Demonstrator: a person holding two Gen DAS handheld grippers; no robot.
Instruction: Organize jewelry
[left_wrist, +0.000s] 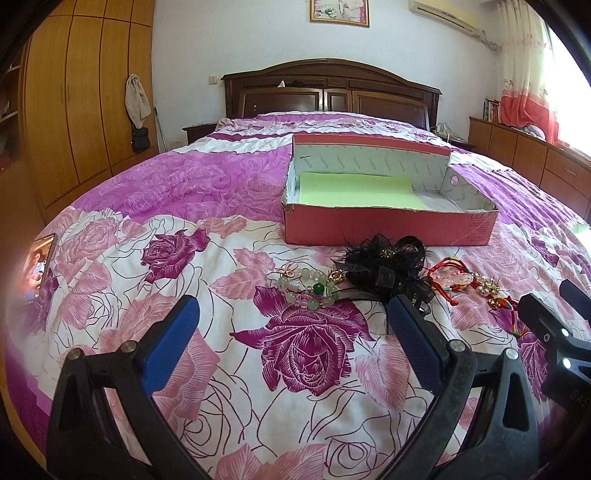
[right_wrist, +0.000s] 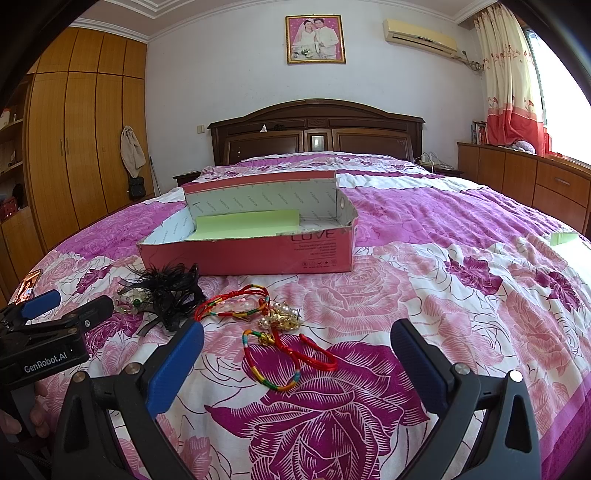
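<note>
**Jewelry Spread Out on Floral Bedspread, Box Open Behind**

Laid in a loose row on a pink-and-purple rose-patterned quilt (right_wrist: 461, 295): a pale green and white beaded bracelet (left_wrist: 308, 286), a black feathered hair ornament (left_wrist: 384, 264), and a tangle of red braided cord bracelets with gold and pearl charms (right_wrist: 273, 328). Just behind them, an open pink cardboard shoebox (right_wrist: 258, 254), lined with a light green sheet of paper (right_wrist: 245, 223) and holding no jewelry. Left gripper (left_wrist: 291, 321) low over the quilt, blue-padded fingers (left_wrist: 173, 339) spread wide, nothing between them, beaded bracelet just ahead. Right gripper (right_wrist: 295, 354) likewise spread apart and holding nothing, one red cord loop lying between its fingertips on the quilt. Further back, a dark carved wooden headboard (right_wrist: 317, 129) and a framed wedding portrait (right_wrist: 316, 38) on the wall.
</note>
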